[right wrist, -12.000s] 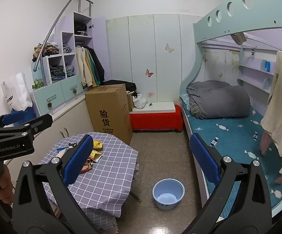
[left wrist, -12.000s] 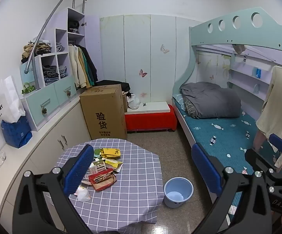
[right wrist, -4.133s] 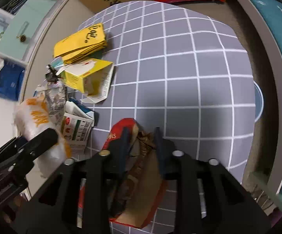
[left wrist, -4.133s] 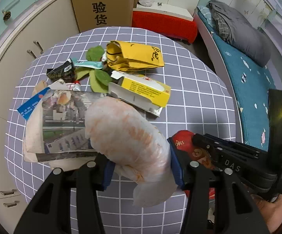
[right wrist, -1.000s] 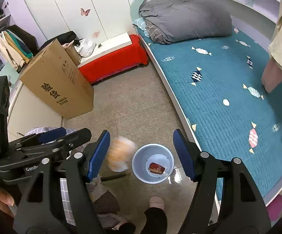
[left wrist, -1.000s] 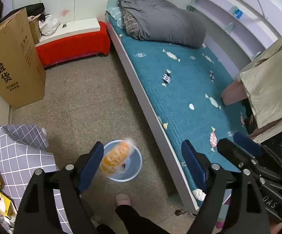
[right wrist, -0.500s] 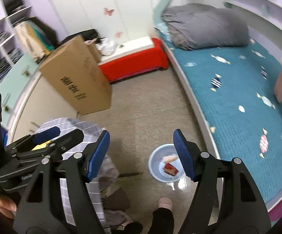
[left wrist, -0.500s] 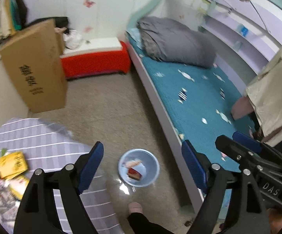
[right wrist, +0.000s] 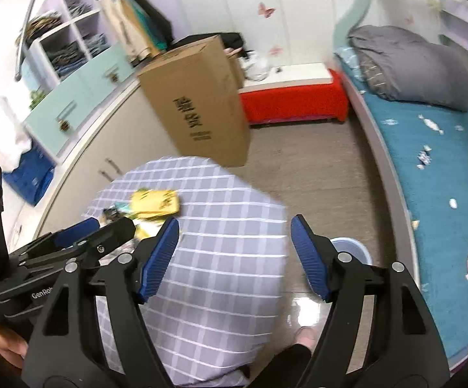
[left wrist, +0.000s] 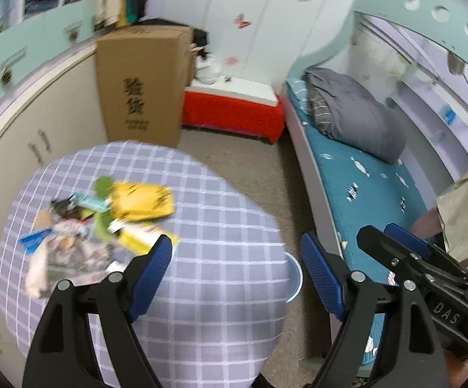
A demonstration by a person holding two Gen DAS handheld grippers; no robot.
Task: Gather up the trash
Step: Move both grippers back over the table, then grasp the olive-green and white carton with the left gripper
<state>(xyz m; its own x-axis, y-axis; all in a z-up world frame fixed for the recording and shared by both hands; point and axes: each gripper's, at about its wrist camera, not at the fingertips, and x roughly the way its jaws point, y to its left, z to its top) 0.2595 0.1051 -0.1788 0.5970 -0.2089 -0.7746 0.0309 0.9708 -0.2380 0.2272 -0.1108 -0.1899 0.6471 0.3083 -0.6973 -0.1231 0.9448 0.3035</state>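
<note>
A pile of trash lies on the left half of the round checked table (left wrist: 221,278): a yellow pouch (left wrist: 140,200), a yellow-white carton (left wrist: 137,234), green leaves (left wrist: 103,184), and printed wrappers (left wrist: 72,252). The pouch also shows in the right wrist view (right wrist: 156,203). The blue bin (left wrist: 293,279) peeks out past the table's right edge, and it shows in the right wrist view (right wrist: 350,247) too. My left gripper (left wrist: 235,278) is open and empty above the table's near right part. My right gripper (right wrist: 234,255) is open and empty above the table, right of the left one.
A tall cardboard box (left wrist: 143,84) stands behind the table against the cabinets (left wrist: 33,123). A red bench (left wrist: 234,113) is at the back wall. A bunk bed with blue sheet (left wrist: 363,181) runs along the right. The person's foot (right wrist: 303,334) is near the table's edge.
Both grippers have swung from over the bin back toward the table. The orange-white bag and the red wrapper were dropped in the bin. The view is motion-blurred now.
</note>
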